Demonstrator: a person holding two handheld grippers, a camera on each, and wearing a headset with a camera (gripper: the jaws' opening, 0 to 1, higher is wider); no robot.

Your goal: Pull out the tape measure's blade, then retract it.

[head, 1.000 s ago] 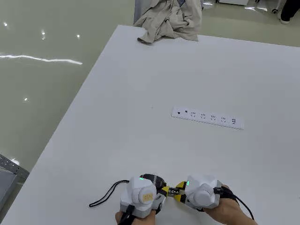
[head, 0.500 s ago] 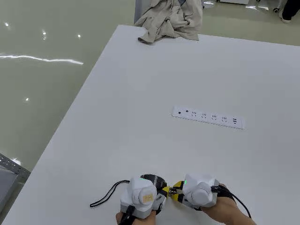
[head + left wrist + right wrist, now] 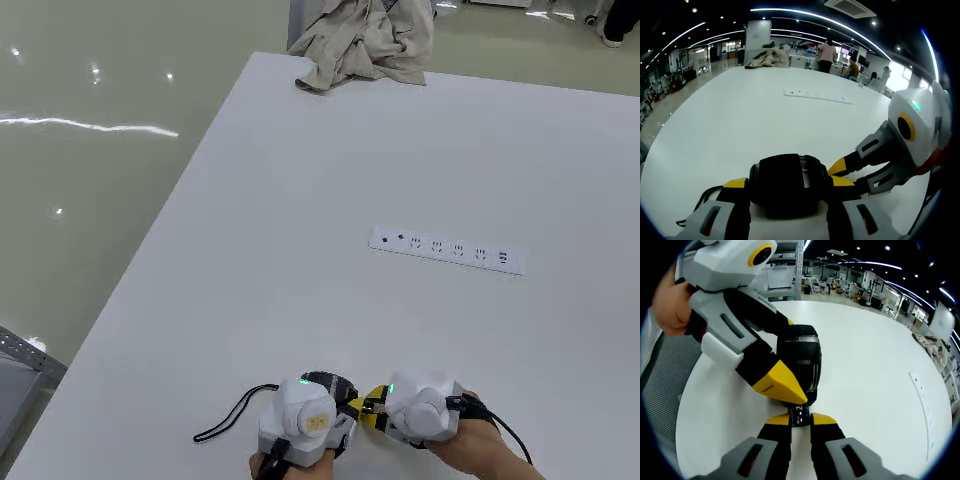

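The black tape measure rests on the white table near its front edge, with my left gripper shut on its case from both sides. In the right gripper view the case lies just ahead, and my right gripper is shut on the blade's end tab, which sticks out only a little. In the head view the two grippers meet at the bottom, left gripper and right gripper tip to tip, with the tape measure between them. Its black wrist strap trails off to the left.
A white power strip lies mid-table to the right. A crumpled beige garment sits at the table's far edge. The table's left edge drops to a shiny floor. People stand far off in the room.
The right gripper has edged slightly left toward the left gripper. The tape measure and left gripper stay where they were.
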